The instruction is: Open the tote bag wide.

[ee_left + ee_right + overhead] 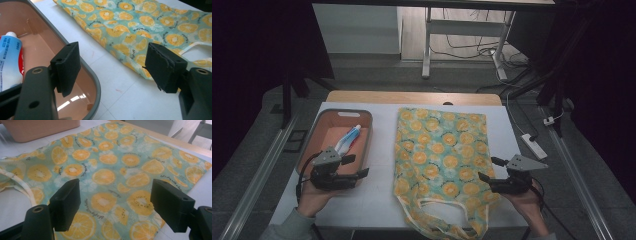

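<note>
White tabletop (377,195) held the orange-print bag (439,160) flat beside the tray (314,131) with its toothpaste tube (348,138), so I kept left gripper (356,167) and right gripper (488,169) agape, flanking it, empty

floor: grey (372,75) | white desk legs (427,45) beyond | power strip (533,146) right | dim light

Lab: rig frame (287,100), floor cables (472,50)

The toothpaste tube (10,62) is cut off at the left edge.
</note>
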Motion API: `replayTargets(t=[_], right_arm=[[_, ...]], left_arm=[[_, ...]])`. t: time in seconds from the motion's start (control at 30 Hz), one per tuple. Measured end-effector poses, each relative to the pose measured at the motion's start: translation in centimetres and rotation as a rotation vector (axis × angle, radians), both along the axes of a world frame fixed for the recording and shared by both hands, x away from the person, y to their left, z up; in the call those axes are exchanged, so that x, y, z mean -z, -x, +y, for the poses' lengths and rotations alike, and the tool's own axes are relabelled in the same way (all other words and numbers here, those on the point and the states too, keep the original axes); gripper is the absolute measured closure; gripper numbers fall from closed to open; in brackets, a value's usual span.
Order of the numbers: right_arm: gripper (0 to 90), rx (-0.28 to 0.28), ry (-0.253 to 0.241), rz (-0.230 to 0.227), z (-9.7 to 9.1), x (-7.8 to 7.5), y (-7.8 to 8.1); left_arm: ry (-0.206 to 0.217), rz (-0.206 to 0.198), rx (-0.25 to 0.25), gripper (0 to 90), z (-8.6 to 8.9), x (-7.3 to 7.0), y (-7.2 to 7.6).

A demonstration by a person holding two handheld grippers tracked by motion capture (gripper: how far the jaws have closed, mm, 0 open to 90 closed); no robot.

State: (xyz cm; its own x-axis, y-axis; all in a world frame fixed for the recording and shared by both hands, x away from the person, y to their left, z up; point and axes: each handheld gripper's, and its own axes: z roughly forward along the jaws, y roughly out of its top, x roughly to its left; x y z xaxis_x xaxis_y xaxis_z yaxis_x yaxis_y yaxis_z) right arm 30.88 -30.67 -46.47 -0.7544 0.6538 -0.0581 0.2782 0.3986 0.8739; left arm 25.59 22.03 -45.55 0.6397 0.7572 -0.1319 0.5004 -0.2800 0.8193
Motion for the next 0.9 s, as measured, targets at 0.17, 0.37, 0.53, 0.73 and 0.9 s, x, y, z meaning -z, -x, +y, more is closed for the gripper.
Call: replayTargets(t=[0.17,0.37,0.53,0.73,0.9], right_arm=[[24.2,-0.001,0.006,-0.006,0.1,0.2,-0.1],[24.3,-0.001,0.012,-0.017,0.1,0.3,0.0],[24.7,0.016,0.008,-0.015,-0.2,0.1,-0.1],[25.7,0.024,0.012,-0.030,0.0,-0.5,0.2],[26.9,0.024,0.013,-0.022,0.2,-0.7,0.3]], left_arm=[[-0.010,0.010,0.005,28.1,-0.1,0.1,0.1],[-0.037,-0.001,0.012,27.2,-0.4,0.0,0.3],[-0.033,-0.008,0.015,27.0,-0.6,-0.1,0.3],[-0.059,-0.031,0.038,26.3,-0.9,-0.3,0.8],[-0.051,-0.027,0.048,26.2,-1.2,-0.3,0.8]])
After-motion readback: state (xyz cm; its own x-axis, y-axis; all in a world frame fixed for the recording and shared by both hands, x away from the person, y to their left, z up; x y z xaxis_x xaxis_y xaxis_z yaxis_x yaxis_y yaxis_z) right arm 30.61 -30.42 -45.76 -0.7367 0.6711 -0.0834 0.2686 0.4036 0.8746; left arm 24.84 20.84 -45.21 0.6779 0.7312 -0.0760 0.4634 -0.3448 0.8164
